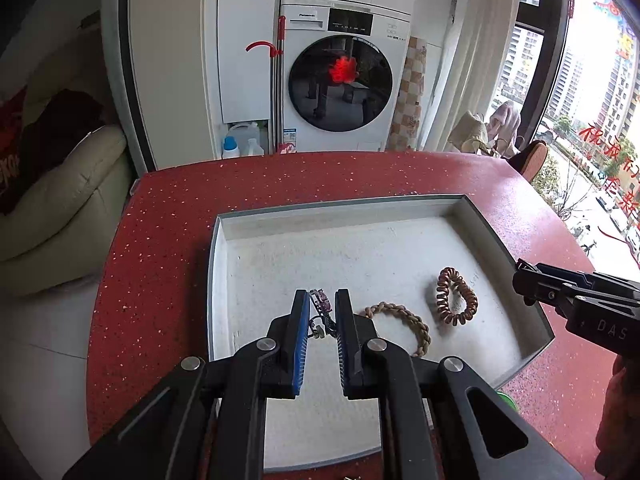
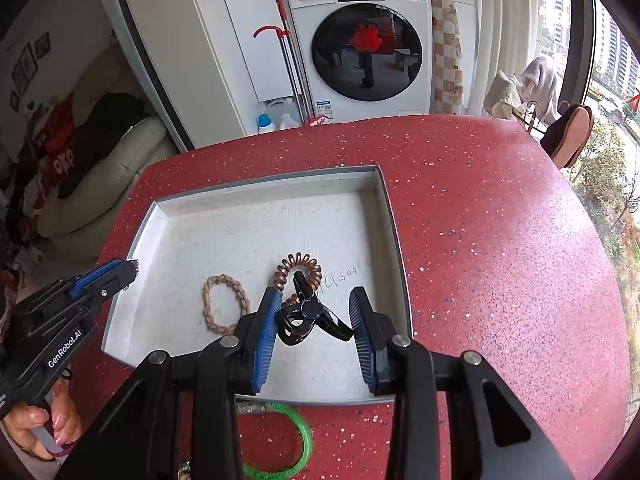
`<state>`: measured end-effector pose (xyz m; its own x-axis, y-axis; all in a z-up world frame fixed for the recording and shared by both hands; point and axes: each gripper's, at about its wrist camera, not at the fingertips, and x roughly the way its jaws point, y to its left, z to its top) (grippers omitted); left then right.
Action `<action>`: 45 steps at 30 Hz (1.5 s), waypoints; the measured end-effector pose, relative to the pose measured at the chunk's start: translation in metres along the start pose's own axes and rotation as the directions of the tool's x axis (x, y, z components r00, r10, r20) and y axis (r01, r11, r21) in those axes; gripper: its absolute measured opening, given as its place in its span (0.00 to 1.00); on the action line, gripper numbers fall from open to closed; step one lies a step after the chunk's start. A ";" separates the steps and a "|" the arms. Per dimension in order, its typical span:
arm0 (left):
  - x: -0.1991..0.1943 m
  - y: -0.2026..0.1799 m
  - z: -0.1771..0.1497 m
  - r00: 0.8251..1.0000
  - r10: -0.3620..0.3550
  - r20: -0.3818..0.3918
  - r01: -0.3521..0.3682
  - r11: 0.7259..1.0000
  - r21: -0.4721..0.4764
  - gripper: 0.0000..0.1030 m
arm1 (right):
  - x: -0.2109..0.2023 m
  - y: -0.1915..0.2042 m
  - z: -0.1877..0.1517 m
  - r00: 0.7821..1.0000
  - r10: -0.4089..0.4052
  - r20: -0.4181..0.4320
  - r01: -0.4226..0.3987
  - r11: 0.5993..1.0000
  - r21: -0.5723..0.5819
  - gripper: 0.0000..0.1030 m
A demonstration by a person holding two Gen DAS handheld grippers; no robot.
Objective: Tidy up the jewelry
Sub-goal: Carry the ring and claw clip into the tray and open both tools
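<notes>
Red speckled stone forms the tabletop (image 2: 480, 220), with a rounded far edge. On it sits a shallow rectangular tray (image 2: 384, 216) with a grey rim, low upright walls and a rough white floor.

Left gripper (image 1: 322, 314): fingers nearly together, clamped on a small piece of jewelry (image 1: 321, 306) with purple stones and a thin dark chain, held above the near left part of the tray. Its blue pads are ribbed.

Right gripper (image 2: 316, 322): fingers partly apart, clamped on a glossy black hair clip (image 2: 310, 316), which spans the gap between the pads above the near part of the tray.

Lying flat on the tray floor are a tan braided bracelet (image 2: 224, 304), a closed oval, and just beside it a brown coiled hair tie (image 2: 298, 270), spring-like. Whether the two touch cannot be told. The far half of the tray floor is bare, as is the tabletop to the right of the tray.

A translucent green bangle (image 2: 294, 440) lies on the tabletop just outside the tray's near wall, partly hidden by the right gripper's body. A hand (image 2: 38, 426) grips the left gripper's handle.
</notes>
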<state>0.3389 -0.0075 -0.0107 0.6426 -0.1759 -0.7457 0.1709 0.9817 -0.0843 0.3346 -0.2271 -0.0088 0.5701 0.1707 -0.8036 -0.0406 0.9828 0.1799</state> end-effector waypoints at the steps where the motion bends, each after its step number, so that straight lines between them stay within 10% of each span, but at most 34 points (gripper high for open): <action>1: 0.005 0.000 0.001 1.000 0.005 -0.006 -0.005 1.000 -0.001 0.30 | 0.006 -0.002 0.004 1.000 -0.002 -0.002 0.002 1.000 0.009 0.38; 20: 0.068 -0.010 -0.009 0.987 0.129 -0.097 -0.121 0.989 0.086 0.31 | 0.068 -0.017 0.010 0.998 -0.037 -0.048 0.040 0.997 0.063 0.39; 31: 0.059 -0.013 -0.010 0.986 0.136 -0.092 -0.131 0.989 0.061 0.31 | 0.054 -0.020 0.007 0.999 0.037 -0.029 -0.034 0.994 0.102 0.66; 41: 0.047 -0.014 -0.007 0.991 0.117 -0.061 -0.113 0.992 0.061 0.31 | 0.023 -0.022 0.005 0.995 0.101 0.027 -0.104 0.981 0.163 0.68; 43: 0.045 -0.014 -0.006 0.991 0.119 -0.058 -0.116 0.992 0.053 0.52 | 0.017 -0.020 0.003 0.994 0.105 0.034 -0.109 0.981 0.160 0.69; 44: 0.043 -0.013 -0.006 0.991 0.126 -0.052 -0.124 0.991 0.045 0.93 | 0.015 -0.020 0.002 0.994 0.107 0.036 -0.111 0.981 0.159 0.69; 45: 0.038 -0.012 -0.006 0.991 0.134 -0.026 -0.133 0.991 0.032 1.00 | 0.014 -0.019 0.002 0.993 0.109 0.037 -0.114 0.981 0.159 0.69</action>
<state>0.3571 -0.0259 -0.0420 0.6402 -0.0405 -0.7671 0.1076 0.9935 0.0374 0.3444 -0.2437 -0.0225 0.5921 0.2745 -0.7577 0.0253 0.9334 0.3579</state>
